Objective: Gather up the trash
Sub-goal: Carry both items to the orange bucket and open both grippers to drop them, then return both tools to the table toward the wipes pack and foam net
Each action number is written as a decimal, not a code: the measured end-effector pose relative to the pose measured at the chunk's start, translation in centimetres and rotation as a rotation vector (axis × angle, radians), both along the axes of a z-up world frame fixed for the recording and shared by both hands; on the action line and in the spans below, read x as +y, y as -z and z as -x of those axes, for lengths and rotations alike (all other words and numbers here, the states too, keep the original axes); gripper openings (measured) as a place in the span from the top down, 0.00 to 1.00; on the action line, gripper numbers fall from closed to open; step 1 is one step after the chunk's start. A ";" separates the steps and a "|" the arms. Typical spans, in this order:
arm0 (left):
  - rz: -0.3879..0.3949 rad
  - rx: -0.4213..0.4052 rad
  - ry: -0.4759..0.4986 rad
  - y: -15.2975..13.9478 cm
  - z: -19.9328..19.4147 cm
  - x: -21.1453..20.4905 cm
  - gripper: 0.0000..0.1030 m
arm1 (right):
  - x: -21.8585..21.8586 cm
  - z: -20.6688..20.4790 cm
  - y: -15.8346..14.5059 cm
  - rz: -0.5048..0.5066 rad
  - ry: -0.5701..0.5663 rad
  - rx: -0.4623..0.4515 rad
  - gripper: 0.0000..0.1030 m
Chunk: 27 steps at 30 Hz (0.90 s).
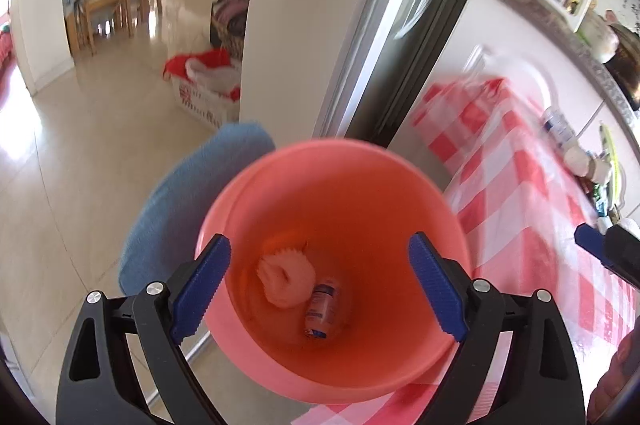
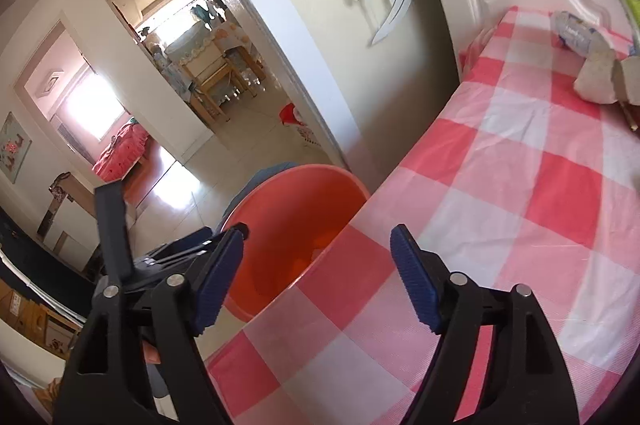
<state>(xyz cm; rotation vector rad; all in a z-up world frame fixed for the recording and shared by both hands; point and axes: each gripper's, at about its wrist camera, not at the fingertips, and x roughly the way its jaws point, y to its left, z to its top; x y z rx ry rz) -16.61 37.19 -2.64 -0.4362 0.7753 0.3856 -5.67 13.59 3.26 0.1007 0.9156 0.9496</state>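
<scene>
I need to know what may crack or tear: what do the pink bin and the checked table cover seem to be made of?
The bin looks like moulded plastic, smooth and slightly glossy, with a thin rolled rim. The table cover looks like thin plastic sheeting, faintly shiny with fine creases; it could be coated fabric.

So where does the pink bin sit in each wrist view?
Left wrist: the pink bin fills the lower centre, seen from above, between the open fingers of the left gripper.
Right wrist: it sits lower centre-left, partly hidden behind the table edge, beyond the open right gripper.
Shared landmark: the red-and-white checked tablecloth, right of the bin in both.
</scene>
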 end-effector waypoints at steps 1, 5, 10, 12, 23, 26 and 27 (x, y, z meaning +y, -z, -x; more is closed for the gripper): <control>-0.015 -0.017 0.012 -0.5 0.0 -0.4 0.13 | -0.3 0.0 0.0 -0.001 0.005 -0.010 0.24; -0.058 -0.083 0.081 -2.9 -0.4 -2.1 0.13 | -2.1 -0.2 -0.3 -0.008 0.039 -0.047 0.20; -0.063 -0.107 0.131 -4.9 -1.9 -4.9 0.13 | -5.3 -0.7 -0.6 -0.039 0.103 -0.061 0.18; -0.062 -0.101 0.155 -5.4 -2.7 -6.1 0.13 | -7.0 -0.9 -0.7 -0.067 0.140 -0.058 0.18; -0.043 -0.099 0.361 -6.8 -7.2 -14.4 0.13 | -16.7 -3.2 -1.8 -0.178 0.360 -0.063 0.18; -0.024 -0.120 0.404 -7.3 -8.1 -16.7 0.13 | -19.3 -4.1 -2.0 -0.191 0.434 -0.067 0.18; -0.025 -0.125 0.428 -7.4 -8.4 -17.7 0.13 | -20.4 -4.3 -2.1 -0.196 0.465 -0.067 0.18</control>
